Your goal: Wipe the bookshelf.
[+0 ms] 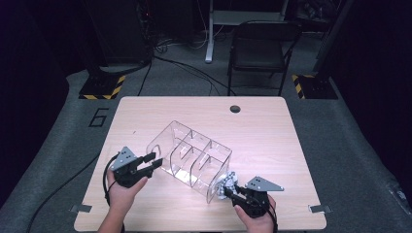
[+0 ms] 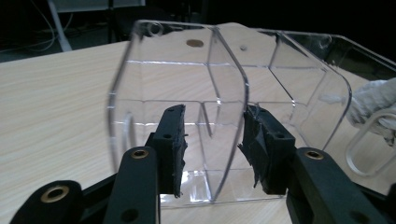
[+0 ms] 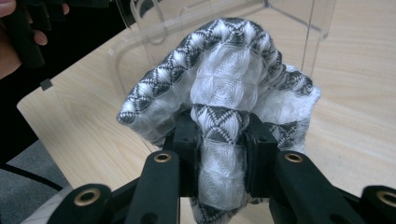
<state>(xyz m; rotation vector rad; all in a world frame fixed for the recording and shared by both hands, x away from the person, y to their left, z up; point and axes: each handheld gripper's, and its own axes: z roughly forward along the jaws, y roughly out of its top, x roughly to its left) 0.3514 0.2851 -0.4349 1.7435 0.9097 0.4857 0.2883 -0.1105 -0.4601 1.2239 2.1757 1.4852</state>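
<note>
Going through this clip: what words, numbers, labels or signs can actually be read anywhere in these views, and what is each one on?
"6" – a large dark numeral on the grey floor left of the table.
Black-and-yellow hazard stripes edge a stand base on the floor; they carry no text.
Nothing readable on the clear organizer, the cloth or either gripper.

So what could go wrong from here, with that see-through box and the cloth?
The clear acrylic organizer lies tipped on the table. A wall of it stands between the left gripper's open pads, so it may slide or rock when nudged. The right gripper pinches just one fold of the black-and-white cloth; the loose rest might snag on an organizer edge.
</note>
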